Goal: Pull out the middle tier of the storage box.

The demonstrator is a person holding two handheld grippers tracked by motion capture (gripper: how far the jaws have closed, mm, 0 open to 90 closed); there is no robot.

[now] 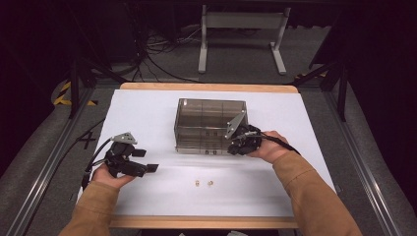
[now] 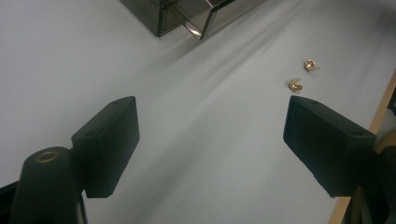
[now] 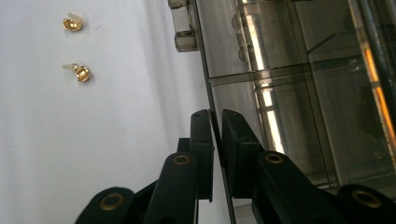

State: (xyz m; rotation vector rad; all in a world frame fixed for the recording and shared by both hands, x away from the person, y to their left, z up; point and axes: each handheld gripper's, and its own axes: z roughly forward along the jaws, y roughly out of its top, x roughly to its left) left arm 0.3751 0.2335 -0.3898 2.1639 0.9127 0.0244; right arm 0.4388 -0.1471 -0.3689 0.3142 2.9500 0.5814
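Right gripper (image 3: 217, 140) jaws pinched the smoky box (image 1: 210, 126) lid's thin edge; slip likely. Left gripper (image 2: 210, 140) jaws spread, earrings (image 2: 295, 85) at 2 o'clock.

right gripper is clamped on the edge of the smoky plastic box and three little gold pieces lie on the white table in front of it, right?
Not quite: two gold pieces lie there, as the high view shows. The right gripper is indeed clamped on the smoky plastic box.

Two small gold earrings (image 1: 203, 184) lie on the white table (image 1: 147, 113).
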